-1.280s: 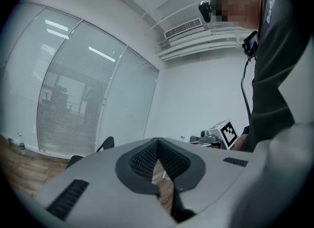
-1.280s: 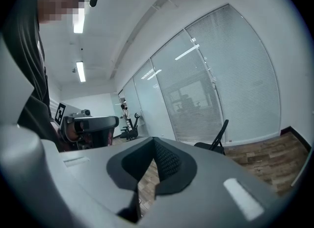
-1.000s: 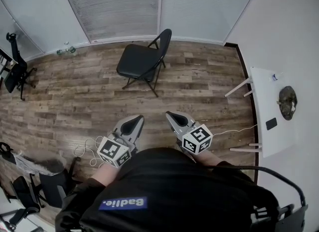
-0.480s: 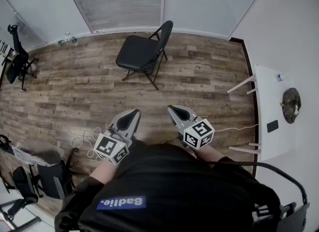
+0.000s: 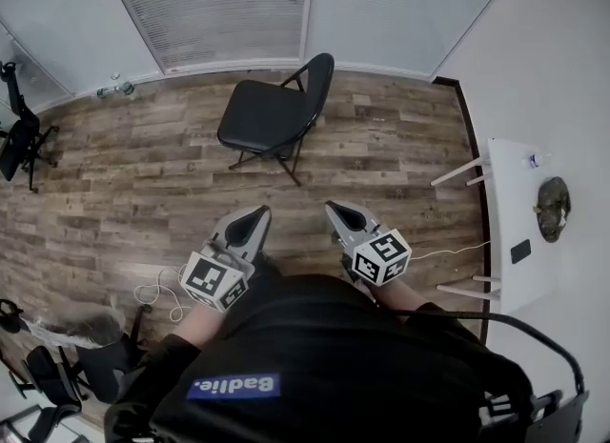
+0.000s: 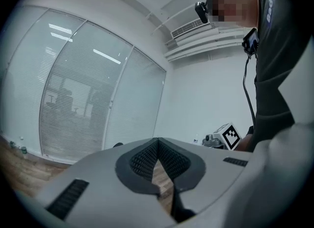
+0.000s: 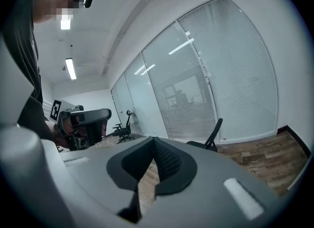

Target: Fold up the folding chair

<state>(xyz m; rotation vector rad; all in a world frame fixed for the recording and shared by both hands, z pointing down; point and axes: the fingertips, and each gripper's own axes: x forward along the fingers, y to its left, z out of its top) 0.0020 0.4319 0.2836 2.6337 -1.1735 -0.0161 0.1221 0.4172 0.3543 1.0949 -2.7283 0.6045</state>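
A black folding chair (image 5: 259, 117) stands unfolded on the wood floor in front of the window blinds, its backrest (image 5: 317, 77) to the right. In the head view my left gripper (image 5: 255, 214) and right gripper (image 5: 335, 208) are held side by side close to my body, both pointing toward the chair and well short of it. Both are shut with nothing between the jaws. The right gripper view shows the chair (image 7: 212, 138) beyond the closed right gripper (image 7: 153, 139). The left gripper (image 6: 157, 141) hides most of the floor ahead in its own view.
A white table (image 5: 515, 284) stands at the right wall with a dark object (image 5: 551, 208) and a small black item (image 5: 520, 251) on it. An office chair (image 5: 19, 136) is at far left. A white cable (image 5: 157, 289) lies on the floor near dark chairs (image 5: 95, 355).
Both grippers and the head view have shifted forward across the room toward the folding chair. The chair has not moved and the jaws stay shut.
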